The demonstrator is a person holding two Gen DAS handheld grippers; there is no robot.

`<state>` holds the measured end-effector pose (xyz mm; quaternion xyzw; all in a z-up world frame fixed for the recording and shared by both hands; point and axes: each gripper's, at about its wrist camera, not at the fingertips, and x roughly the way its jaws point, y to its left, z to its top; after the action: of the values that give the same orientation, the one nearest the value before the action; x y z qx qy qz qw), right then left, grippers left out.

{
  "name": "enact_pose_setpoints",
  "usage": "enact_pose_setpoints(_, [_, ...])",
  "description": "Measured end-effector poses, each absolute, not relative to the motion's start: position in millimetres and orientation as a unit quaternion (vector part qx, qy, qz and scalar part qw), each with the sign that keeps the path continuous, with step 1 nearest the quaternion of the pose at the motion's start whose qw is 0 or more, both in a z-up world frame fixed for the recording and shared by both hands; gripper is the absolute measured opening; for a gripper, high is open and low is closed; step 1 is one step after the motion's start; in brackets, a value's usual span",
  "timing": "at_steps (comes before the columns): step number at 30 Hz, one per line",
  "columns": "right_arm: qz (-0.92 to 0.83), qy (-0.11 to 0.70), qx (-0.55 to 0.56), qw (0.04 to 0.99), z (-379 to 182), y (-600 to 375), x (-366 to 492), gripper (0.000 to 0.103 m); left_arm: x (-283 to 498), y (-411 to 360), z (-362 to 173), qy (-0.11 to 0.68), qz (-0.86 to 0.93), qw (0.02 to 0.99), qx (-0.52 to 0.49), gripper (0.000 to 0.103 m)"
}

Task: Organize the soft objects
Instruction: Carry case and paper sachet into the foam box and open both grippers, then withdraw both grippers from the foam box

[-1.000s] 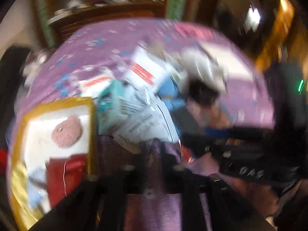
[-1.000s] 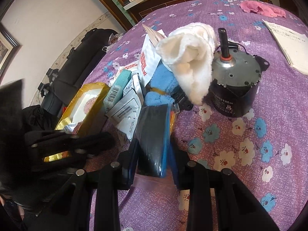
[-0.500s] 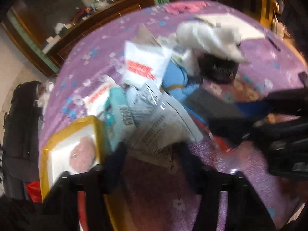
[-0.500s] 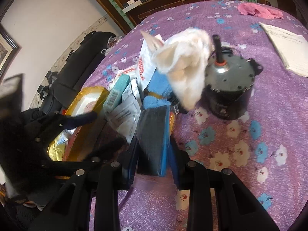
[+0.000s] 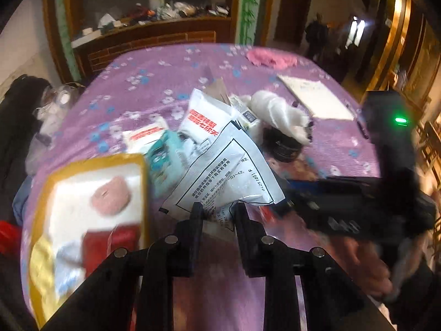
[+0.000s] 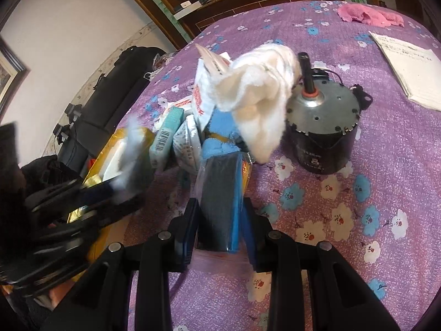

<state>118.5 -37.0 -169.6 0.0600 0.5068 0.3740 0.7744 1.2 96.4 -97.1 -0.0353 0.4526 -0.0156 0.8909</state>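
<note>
My right gripper (image 6: 220, 222) is shut on a black-and-blue sponge in clear wrap (image 6: 220, 195), held on the purple flowered cloth. My left gripper (image 5: 219, 215) is shut on the corner of a white printed packet (image 5: 226, 176) and lifts it from the pile; it also shows blurred in the right wrist view (image 6: 82, 193). A white fluffy cloth (image 6: 259, 99) lies draped over the pile and against a motor (image 6: 322, 132). A blue cloth (image 6: 220, 138) lies under it. A yellow-rimmed tray (image 5: 91, 162) at the left holds a pink round pad (image 5: 110, 200) and a red item (image 5: 110, 248).
More white packets (image 5: 204, 121) and a teal box (image 5: 162, 162) lie in the pile. A pink cloth (image 6: 369, 13) lies at the far edge, a paper pad (image 6: 410, 66) at the right. A black bag (image 6: 110, 104) lies beyond the table's left side.
My left gripper closed on the white printed packet and raised it. The right gripper stayed shut on the sponge and barely moved.
</note>
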Motion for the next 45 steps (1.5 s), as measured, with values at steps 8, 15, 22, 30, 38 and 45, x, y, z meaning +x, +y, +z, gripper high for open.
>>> enact_pose_setpoints(8, [0.417, 0.452, 0.019, 0.788, -149, -25, 92, 0.030, -70, 153, -69, 0.425, 0.091, 0.892, -0.121, 0.024])
enact_pose_setpoints(15, [0.457, 0.483, 0.012, 0.747, -118, 21, 68, 0.030, -74, 209, -89, 0.454, 0.144, 0.869, -0.132, 0.024])
enact_pose_setpoints(22, [0.467, 0.464, -0.045, 0.751, -100, 125, 63, 0.030, -59, 261, -106, 0.479, 0.167, 0.850, -0.138, 0.024])
enact_pose_setpoints(30, [0.450, 0.476, -0.054, 0.754, -149, 161, 82, 0.031, -33, 289, -138, 0.500, 0.181, 0.836, -0.137, 0.025])
enact_pose_setpoints(38, [0.470, 0.455, -0.009, 0.757, -143, 151, 82, 0.063, -41, 300, -136, 0.472, 0.179, 0.838, -0.209, 0.048])
enact_pose_setpoints(45, [0.462, 0.428, -0.016, 0.776, -119, 135, 78, 0.073, -39, 284, -148, 0.485, 0.186, 0.821, -0.239, 0.073])
